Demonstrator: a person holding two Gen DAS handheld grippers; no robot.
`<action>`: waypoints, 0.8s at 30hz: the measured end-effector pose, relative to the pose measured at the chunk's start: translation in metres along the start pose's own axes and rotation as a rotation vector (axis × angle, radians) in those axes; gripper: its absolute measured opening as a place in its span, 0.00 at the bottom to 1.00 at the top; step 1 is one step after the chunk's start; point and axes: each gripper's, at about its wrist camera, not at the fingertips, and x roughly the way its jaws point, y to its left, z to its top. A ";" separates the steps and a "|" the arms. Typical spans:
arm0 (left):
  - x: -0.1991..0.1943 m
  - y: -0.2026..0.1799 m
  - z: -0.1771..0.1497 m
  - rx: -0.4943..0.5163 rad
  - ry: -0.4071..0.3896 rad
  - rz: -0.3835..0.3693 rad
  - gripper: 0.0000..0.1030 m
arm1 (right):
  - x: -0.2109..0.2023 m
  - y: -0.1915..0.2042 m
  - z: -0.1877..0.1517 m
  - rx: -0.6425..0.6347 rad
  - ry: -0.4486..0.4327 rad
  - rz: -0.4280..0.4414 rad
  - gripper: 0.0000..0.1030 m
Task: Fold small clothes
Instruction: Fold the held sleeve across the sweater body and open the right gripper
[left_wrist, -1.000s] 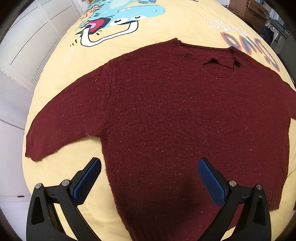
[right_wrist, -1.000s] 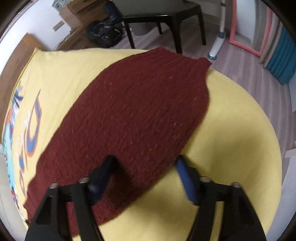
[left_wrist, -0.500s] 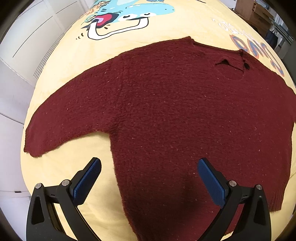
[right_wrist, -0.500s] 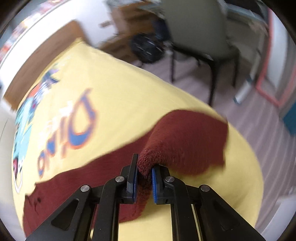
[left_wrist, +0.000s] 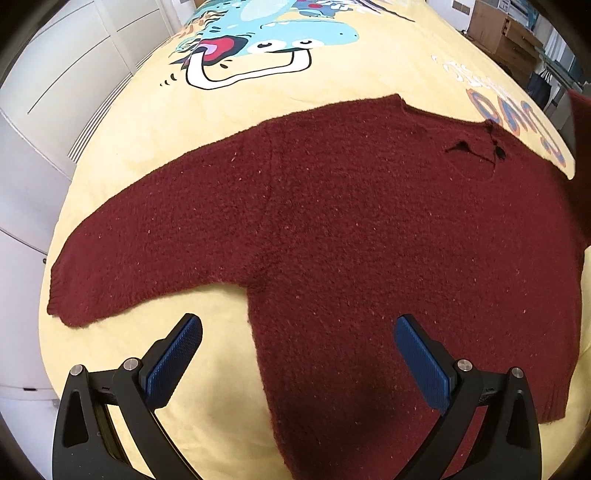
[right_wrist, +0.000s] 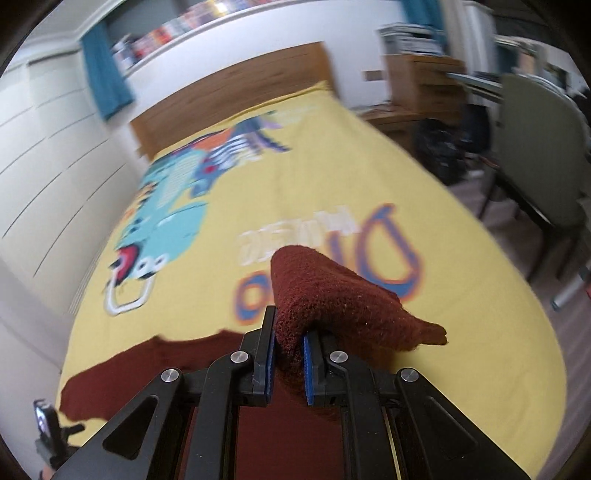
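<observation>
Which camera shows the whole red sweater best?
The left wrist view: the red sweater lies spread on the yellow blanket. The right wrist view shows only the sleeve pinched in the right gripper.

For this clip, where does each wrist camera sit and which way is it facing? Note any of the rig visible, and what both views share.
Left wrist: above the bedspread, looking down and forward over the flat maroon sweater; the open left gripper frames its lower edge.
Right wrist: low over the bed, facing the wooden headboard; the right gripper is shut on a lifted sleeve.
Shared: the sweater, the yellow dinosaur-print bedspread, and the white wardrobe.
</observation>
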 end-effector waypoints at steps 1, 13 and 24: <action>0.000 0.002 0.001 -0.002 -0.004 -0.003 0.99 | 0.006 0.014 -0.003 -0.014 0.012 0.017 0.11; 0.013 0.008 0.000 0.003 0.000 -0.020 0.99 | 0.120 0.083 -0.129 -0.054 0.343 0.068 0.12; 0.011 0.005 0.002 0.004 0.000 -0.026 0.99 | 0.145 0.080 -0.163 -0.125 0.449 -0.041 0.27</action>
